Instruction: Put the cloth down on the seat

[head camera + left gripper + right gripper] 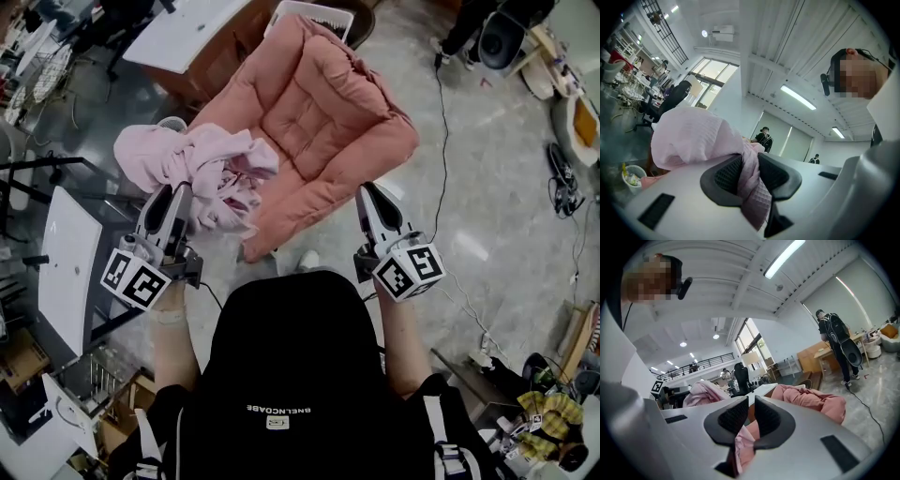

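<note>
Cloth [202,169], pale pink with a fine waffle weave, is bunched into a soft crumpled lump. Its long axis runs across the head view from the floor side to the seat's near-left edge, which its folds overlap. The left tongs [180,193] have a fold of it clamped between their ribbed black pads, with a tail hanging through behind them and the bulk piled beyond the tips. The seat [328,103] is a plump salmon-pink quilted cushion chair with rolled padded sides, lying low on a glossy grey marbled floor [487,187]. The right tongs [367,193] sit just beside the seat's near-right edge, jaws almost together with a thin gap. Pink fabric shows low between them, and I cannot tell whether it is gripped or which piece it is. A white surface [187,28] stands past the seat's far-left corner, and a black cable [441,141] trails over the floor off its right side
</note>
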`<state>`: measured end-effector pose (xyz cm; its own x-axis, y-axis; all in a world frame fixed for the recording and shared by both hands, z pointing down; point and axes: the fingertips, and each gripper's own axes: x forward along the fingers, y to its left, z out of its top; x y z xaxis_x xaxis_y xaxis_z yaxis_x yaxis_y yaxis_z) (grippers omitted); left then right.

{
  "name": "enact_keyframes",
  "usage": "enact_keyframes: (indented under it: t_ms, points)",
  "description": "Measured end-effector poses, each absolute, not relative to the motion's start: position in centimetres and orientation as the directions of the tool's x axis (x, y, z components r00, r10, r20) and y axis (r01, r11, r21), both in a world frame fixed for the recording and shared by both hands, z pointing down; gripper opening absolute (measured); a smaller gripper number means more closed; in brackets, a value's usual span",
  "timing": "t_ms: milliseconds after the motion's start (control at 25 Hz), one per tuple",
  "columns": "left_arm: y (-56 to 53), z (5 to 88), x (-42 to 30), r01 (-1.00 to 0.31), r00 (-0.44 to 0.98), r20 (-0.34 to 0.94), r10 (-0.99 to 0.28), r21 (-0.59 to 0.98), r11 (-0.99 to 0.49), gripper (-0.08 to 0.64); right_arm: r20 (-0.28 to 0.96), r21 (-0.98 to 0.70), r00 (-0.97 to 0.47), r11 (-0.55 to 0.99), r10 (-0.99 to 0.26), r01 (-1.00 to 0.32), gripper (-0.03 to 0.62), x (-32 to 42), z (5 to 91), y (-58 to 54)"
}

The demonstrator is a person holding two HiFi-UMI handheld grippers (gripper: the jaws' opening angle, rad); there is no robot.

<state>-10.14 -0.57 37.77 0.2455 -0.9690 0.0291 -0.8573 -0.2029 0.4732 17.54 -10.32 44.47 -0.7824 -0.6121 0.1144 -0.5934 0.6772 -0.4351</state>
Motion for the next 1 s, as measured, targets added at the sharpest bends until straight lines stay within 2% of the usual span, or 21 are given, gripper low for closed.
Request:
enact_keyframes:
  t_ms: [1000]
  points:
    - [-15.3, 44.3, -16.4, -0.764, 0.545, 0.130, -0.829, 0.483, -0.426, 0.117, 0.257, -0.398, -0.541, 0.423, -0.801, -0.814, 0.058, 12.0, 45.4, -10.4]
